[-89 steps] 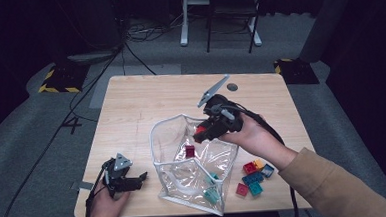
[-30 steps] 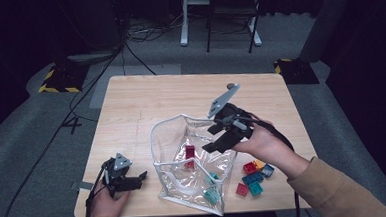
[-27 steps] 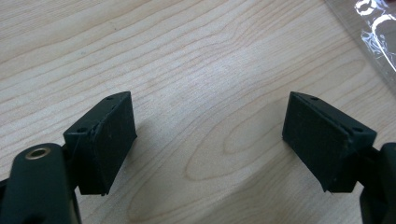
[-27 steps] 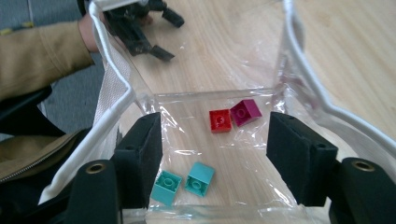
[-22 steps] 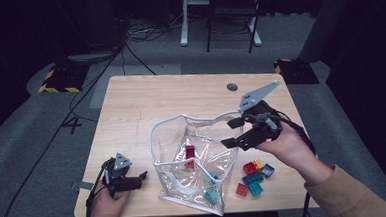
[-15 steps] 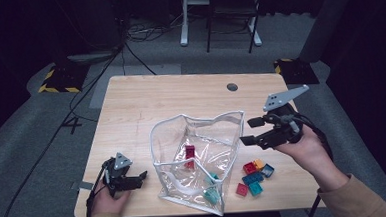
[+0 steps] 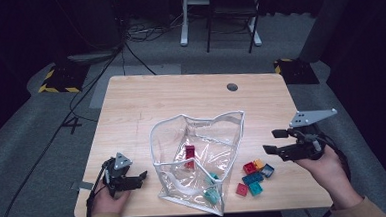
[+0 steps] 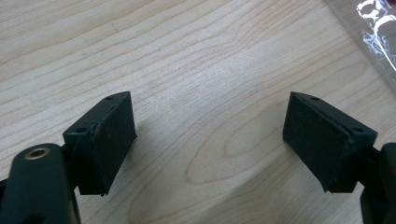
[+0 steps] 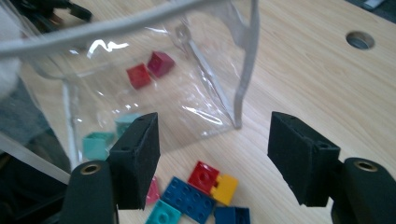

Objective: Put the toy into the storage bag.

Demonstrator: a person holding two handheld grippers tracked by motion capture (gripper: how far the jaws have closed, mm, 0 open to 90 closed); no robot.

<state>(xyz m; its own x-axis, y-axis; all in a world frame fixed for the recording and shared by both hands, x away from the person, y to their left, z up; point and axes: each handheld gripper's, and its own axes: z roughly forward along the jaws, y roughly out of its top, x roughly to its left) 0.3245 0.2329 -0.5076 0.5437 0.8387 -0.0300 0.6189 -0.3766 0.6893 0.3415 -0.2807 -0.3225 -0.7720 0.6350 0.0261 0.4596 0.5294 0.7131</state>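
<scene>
A cluster of small plastic building bricks [image 7: 255, 174] lies loose on the wooden counter [image 7: 181, 104], near its front edge toward the right corner, just beside a clear pouch [image 7: 199, 161]. In the right gripper view the bricks [image 9: 205, 191] show red, yellow, blue, teal and pink, flat and square-cornered with round studs on top. They look light, hard and rigid, with a glossy surface that could slip, so pinching one across two flat opposite sides seems the safest hold.

The pouch is soft transparent vinyl with a white-trimmed rim, standing open and slightly slumped near the middle of the front edge. Its film is crinkled and catches the light. Inside lie two red bricks [image 7: 189, 156] and two teal ones [image 7: 211, 187]. The pouch would likely buckle if pushed.

The right hand-held gripper [image 7: 278, 141] hovers above the counter near the right edge, just beyond the loose bricks, its black padded jaws standing wide with nothing between them. The right gripper view looks past those jaws down onto the cluster.

The left hand-held gripper [image 7: 137, 177] rests at the front left corner, well apart from the pouch, jaws wide and empty over bare wood grain. A round cable hole [image 7: 232, 87] sits near the counter's far edge.
</scene>
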